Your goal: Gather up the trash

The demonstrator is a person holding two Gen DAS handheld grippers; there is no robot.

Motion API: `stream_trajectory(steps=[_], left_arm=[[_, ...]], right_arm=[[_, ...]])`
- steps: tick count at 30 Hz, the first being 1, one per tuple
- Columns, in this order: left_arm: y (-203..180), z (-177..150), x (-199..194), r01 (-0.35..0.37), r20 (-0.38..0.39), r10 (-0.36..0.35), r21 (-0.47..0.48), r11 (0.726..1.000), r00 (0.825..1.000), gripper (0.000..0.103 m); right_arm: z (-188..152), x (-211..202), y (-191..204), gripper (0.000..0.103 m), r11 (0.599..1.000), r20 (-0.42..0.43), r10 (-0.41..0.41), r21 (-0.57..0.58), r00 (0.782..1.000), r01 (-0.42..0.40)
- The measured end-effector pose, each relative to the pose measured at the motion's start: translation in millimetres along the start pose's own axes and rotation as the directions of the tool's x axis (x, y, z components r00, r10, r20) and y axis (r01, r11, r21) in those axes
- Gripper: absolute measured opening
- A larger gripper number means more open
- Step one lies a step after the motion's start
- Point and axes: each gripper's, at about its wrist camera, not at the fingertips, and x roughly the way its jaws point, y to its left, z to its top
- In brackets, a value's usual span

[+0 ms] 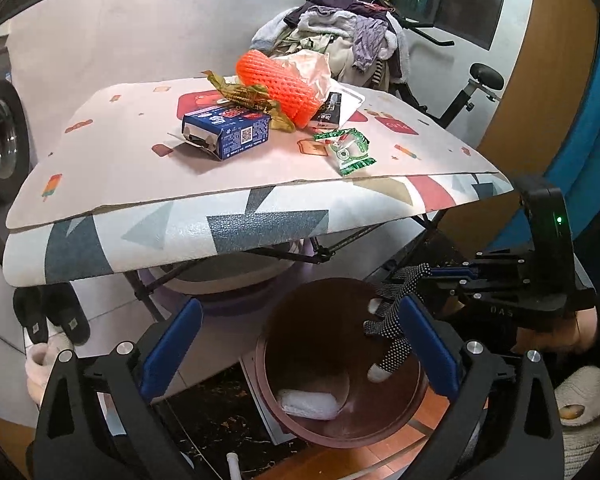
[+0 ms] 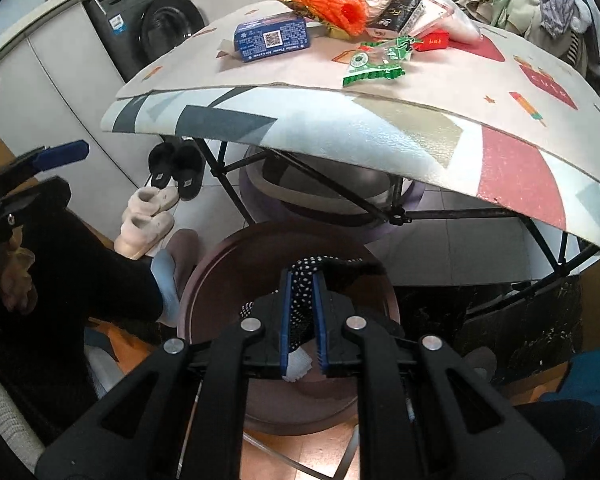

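A folding table carries the trash: a blue carton, an orange foam net, a gold wrapper, a green wrapper, a black box and crumpled pinkish paper. Below its front edge stands a brown bin with a white wad inside. My left gripper hangs open over the bin, holding nothing. My right gripper is shut on a black white-dotted cloth above the bin; the cloth dangles into the bin's mouth.
Piled laundry and an exercise bike stand behind the table. A washing machine is at the left. Black slippers and cream slippers lie under the table. A person's blue-socked foot rests beside the bin.
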Motion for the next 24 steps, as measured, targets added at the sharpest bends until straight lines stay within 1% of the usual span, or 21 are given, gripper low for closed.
stream_trajectory(steps=[3, 4, 5, 6, 7, 8, 10, 14, 20, 24], left_arm=[[1.9, -0.8, 0.7, -0.001, -0.006, 0.001, -0.007, 1.0, 1.0, 0.097], [2.3, -0.7, 1.1, -0.001, -0.008, 0.001, -0.01, 1.0, 1.0, 0.096], [2.6, -0.4, 1.4, -0.001, -0.009, 0.001, -0.012, 1.0, 1.0, 0.096], [3.2, -0.5, 1.9, -0.002, -0.011, 0.002, -0.016, 1.0, 1.0, 0.096], [4.2, -0.1, 2.2, -0.002, -0.013, 0.002, -0.018, 1.0, 1.0, 0.096], [4.6, -0.3, 2.4, -0.003, -0.014, 0.003, -0.021, 1.0, 1.0, 0.096], [5.0, -0.3, 1.8, -0.005, -0.014, 0.004, -0.023, 1.0, 1.0, 0.096], [5.4, 0.2, 2.0, -0.008, -0.016, 0.008, -0.026, 1.0, 1.0, 0.096], [7.0, -0.3, 2.5, -0.013, -0.018, 0.012, -0.029, 0.999, 1.0, 0.096], [7.7, -0.2, 0.3, -0.029, -0.016, 0.029, -0.029, 0.999, 0.999, 0.097]], right_arm=[[0.5, 2.5, 4.4, 0.024, 1.0, -0.007, 0.005, -0.015, 1.0, -0.006], [0.7, 3.4, 6.2, 0.036, 1.0, -0.013, 0.002, -0.023, 1.0, -0.002], [0.9, 4.2, 6.7, 0.059, 1.0, -0.015, -0.004, -0.026, 1.0, 0.003], [1.2, 4.6, 7.0, 0.071, 1.0, -0.014, -0.008, -0.026, 1.0, 0.008], [1.5, 2.5, 6.3, 0.086, 1.0, -0.002, -0.018, -0.023, 1.0, 0.018], [1.8, 1.4, 5.1, 0.09, 1.0, 0.004, -0.022, -0.018, 1.0, 0.022], [2.4, -0.5, 0.4, 0.095, 1.0, 0.012, -0.027, 0.004, 1.0, 0.027], [2.9, -1.9, -10.2, 0.095, 0.998, 0.016, -0.032, 0.056, 0.999, 0.031], [2.9, -5.6, -15.3, 0.097, 0.996, 0.029, -0.041, 0.082, 0.999, 0.038], [3.2, -10.9, -17.9, 0.097, 0.994, 0.047, -0.051, 0.097, 0.998, 0.047]])
